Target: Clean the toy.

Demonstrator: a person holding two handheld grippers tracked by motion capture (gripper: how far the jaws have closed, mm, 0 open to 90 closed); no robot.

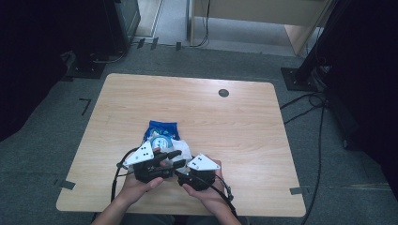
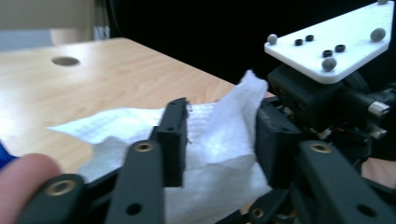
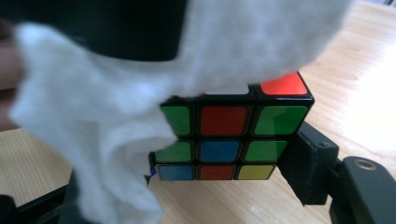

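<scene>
A Rubik's cube with green, red, blue and yellow squares sits between the jaws of my right gripper, which is shut on it. A white tissue hangs over the cube's top and left side and hides that jaw. My left gripper is shut on the bunched tissue, pressed against the right gripper's body. In the high view the left gripper and the right gripper meet near the table's front, with the tissue just beyond them.
A blue packet with a round white label lies on the wooden table just behind the grippers. A small round hole is at the far right. Cables trail over the floor to the right of the table.
</scene>
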